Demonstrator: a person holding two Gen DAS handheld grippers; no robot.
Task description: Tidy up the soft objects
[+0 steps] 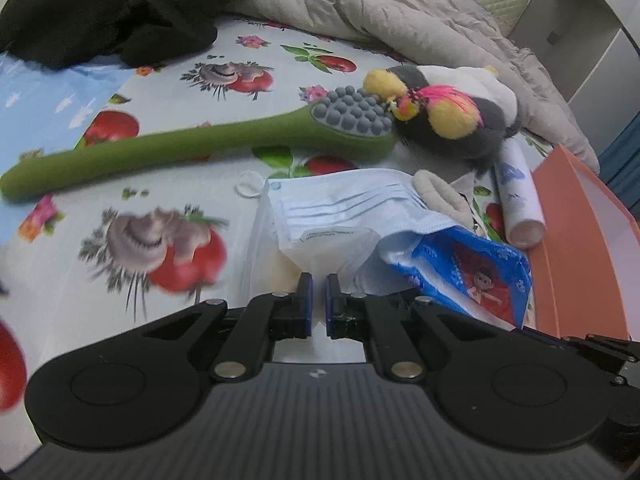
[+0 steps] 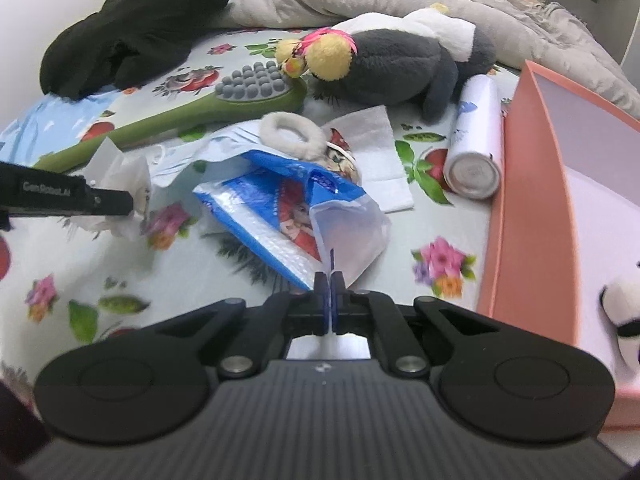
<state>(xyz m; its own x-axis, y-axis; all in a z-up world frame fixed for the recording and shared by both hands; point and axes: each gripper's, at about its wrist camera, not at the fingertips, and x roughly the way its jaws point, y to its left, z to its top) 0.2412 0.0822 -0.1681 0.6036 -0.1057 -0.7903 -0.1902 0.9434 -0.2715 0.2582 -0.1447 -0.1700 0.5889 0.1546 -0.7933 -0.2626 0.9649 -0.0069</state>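
the right gripper [image 2: 329, 280] has its jaws pinched shut on the blue packet [image 2: 280, 208], which lies at its 12 o'clock with the pink box [image 2: 516, 200] at 3. the left gripper [image 1: 319, 286] has its jaws nearly closed around a clear bag [image 1: 320, 248]; whether they grip it i cannot tell. lift the packet slowly so the fluffy hair tie [image 2: 292, 132] resting on it slides off.

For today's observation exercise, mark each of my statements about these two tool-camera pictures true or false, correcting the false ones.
1. The right tool is shut on the blue and white plastic bag. True.
2. The green massage brush stands upright in the orange box. False: it lies flat on the flowered cloth, outside the box.
3. The grey plush toy lies beside the brush's head. True.
4. The left tool is wide open above the black garment. False: it is nearly closed on clear plastic packaging near the face mask.
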